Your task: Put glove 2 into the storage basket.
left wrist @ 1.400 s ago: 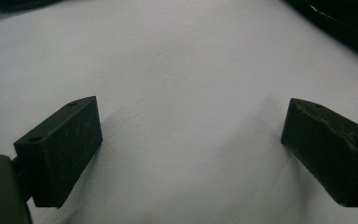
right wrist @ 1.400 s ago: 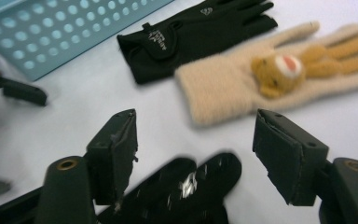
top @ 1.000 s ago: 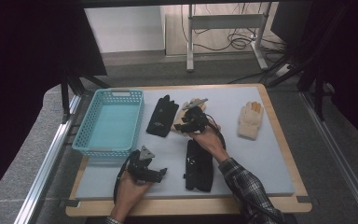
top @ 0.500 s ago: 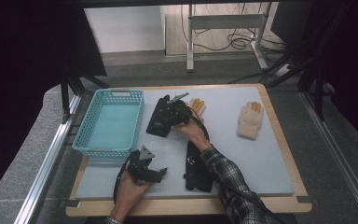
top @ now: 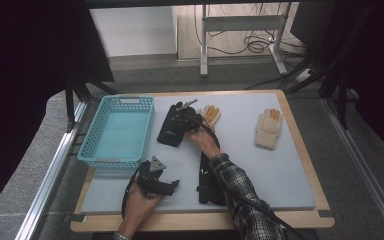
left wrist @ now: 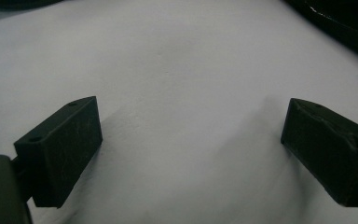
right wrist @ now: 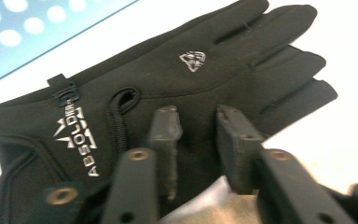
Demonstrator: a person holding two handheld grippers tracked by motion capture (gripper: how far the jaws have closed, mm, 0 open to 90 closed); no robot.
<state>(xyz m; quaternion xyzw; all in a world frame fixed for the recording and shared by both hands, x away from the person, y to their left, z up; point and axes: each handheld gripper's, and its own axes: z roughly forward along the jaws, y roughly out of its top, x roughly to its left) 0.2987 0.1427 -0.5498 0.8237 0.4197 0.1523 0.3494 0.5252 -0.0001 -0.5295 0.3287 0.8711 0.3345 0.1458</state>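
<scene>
Black glove [right wrist: 177, 88] flat on the grey mat [top: 290, 170], just right of the blue basket [top: 117, 131], printed back up. Right gripper [top: 185, 120] is down on its edge nearest the yellow glove; in the right gripper view the jaws have just been closing and stand narrow, a fold of fabric pinched up between the pads [right wrist: 165, 140]. Grip looks taken, glove not yet lifted.

Basket empty. Judging by that, nothing is sorted yet: second black glove [top: 209, 179] lies near the front edge beside the right forearm, yellow glove [top: 211, 115] just beyond the right hand, cream glove [top: 268, 129] well apart to the right.

Left gripper [top: 156, 184] rests at the front of the mat, jaws wide apart, nothing between them.
</scene>
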